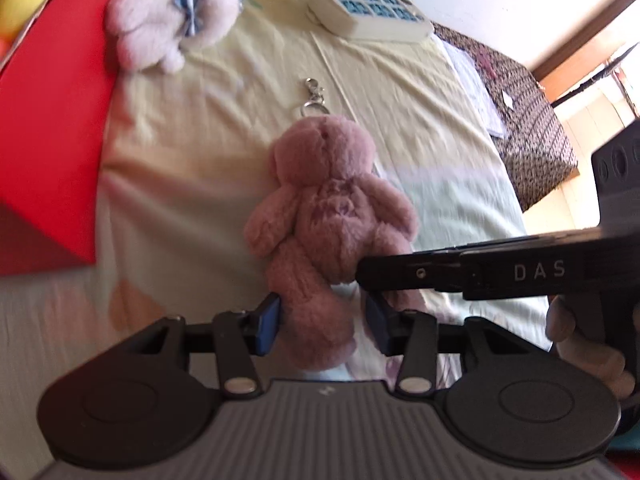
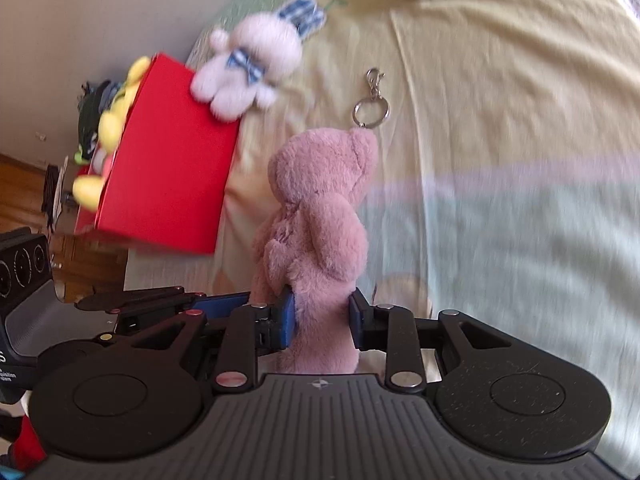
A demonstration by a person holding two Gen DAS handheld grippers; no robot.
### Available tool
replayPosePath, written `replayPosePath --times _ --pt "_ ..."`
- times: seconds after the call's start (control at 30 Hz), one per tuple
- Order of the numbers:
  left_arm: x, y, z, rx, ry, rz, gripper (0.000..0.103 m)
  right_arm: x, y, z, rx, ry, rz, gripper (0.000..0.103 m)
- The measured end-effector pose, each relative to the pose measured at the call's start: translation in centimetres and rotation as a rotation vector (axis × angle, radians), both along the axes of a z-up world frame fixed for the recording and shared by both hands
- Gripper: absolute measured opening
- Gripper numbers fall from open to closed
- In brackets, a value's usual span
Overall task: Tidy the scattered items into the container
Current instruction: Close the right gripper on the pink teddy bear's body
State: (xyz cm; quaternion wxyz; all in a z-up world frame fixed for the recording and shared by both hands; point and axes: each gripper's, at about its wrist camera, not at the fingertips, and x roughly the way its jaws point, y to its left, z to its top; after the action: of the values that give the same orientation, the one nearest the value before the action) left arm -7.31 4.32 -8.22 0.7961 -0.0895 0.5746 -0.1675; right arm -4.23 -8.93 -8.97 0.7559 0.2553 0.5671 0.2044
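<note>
a bed (image 1: pixel 208 128) under a pale yellow sheet; both the left gripper (image 1: pixel 320 322) and right gripper (image 2: pixel 322 322) pinch the pink bear (image 1: pixel 328 208) (keyring attached) above it, beside the red box (image 2: pixel 168 176).

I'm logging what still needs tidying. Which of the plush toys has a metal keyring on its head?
The pink plush bear, gripped by both hand-held grippers, has the keyring. The white plush rabbit by the red container shows only a blue bow.
</note>
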Motion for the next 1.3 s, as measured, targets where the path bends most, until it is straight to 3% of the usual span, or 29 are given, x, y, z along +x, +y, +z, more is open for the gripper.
replayPosePath --times 0.17,0.37,0.47,0.53,0.63,0.9,1.3 --pt "-0.7 0.5 -1.0 -0.002 0.015 0.05 0.048 -1.1 0.6 -0.3 -0.013 0.006 0.034 0.034" --pt "0.7 0.1 0.1 0.064 -0.08 0.077 0.073 -0.4 -0.1 0.9 -0.052 -0.092 -0.003 0.047" --pt "1.7 -0.3 -0.6 0.057 -0.073 0.073 0.074 0.4 -0.1 0.4 -0.056 -0.104 -0.014 0.052" --pt "2.2 -0.7 -1.0 0.048 -0.062 0.067 0.076 0.7 0.0 0.1 -0.052 -0.112 -0.02 0.061" --pt "2.3 -1.3 -1.2 0.058 -0.076 0.062 0.077 0.8 0.1 0.0 -0.073 -0.133 -0.012 0.063" --pt "2.7 -0.8 -1.5 0.011 -0.057 0.077 0.077 2.3 -2.3 -1.1 0.047 -0.086 -0.125 0.061" --pt "1.7 0.4 -1.4 -0.013 -0.021 0.11 0.077 2.2 -1.1 -0.5 0.051 -0.066 0.043 0.049"
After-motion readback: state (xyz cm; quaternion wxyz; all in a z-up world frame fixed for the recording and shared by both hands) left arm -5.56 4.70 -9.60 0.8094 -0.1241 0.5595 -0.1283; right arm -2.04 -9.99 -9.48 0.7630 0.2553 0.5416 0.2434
